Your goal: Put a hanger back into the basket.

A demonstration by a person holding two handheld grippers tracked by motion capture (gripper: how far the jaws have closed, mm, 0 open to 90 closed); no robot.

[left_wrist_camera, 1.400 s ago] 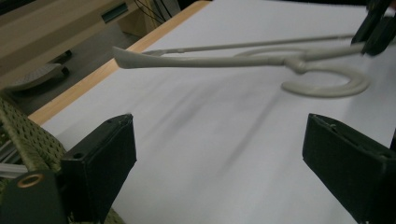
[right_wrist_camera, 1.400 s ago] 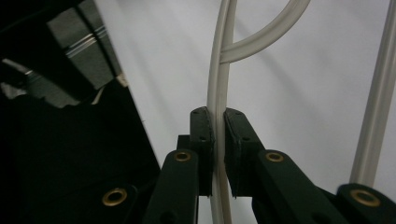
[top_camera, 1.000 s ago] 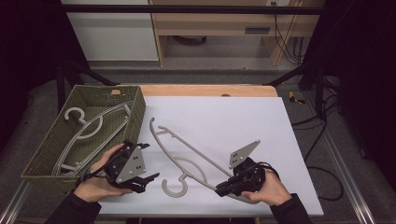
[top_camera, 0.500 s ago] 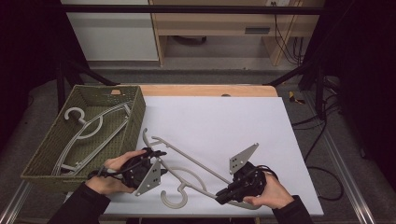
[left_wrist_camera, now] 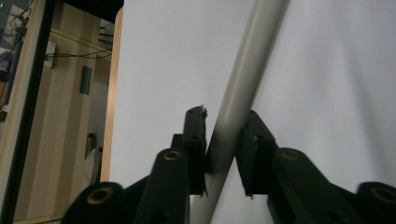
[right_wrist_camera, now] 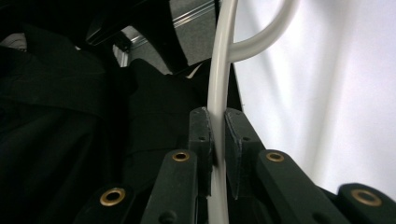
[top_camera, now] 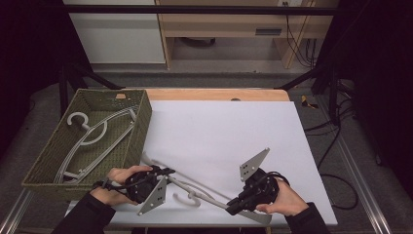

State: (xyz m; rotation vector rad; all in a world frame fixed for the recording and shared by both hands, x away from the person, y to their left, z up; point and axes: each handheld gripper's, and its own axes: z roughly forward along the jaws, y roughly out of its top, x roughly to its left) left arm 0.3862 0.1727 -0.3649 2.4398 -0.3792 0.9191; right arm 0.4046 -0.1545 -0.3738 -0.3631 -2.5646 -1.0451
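Note:
A pale grey plastic hanger lies slanted across the front of the white table, its hook pointing toward the front edge. My left gripper holds its left arm. In the left gripper view the rod runs up between the jaws of the left gripper, which have just been closing and now press on it. My right gripper grips the right end. In the right gripper view the thin rod is pinched by the right gripper, whose jaws have just eased open a trace.
A green woven basket stands at the table's left with several grey hangers lying in it. Both hands work close to the front edge. A wooden strip borders the far side, with cables on the floor at the right.
My left gripper has moved right from beside the basket to the hanger's left arm and closed on it. The hanger has slid a little toward the front edge. The right hand stayed put.

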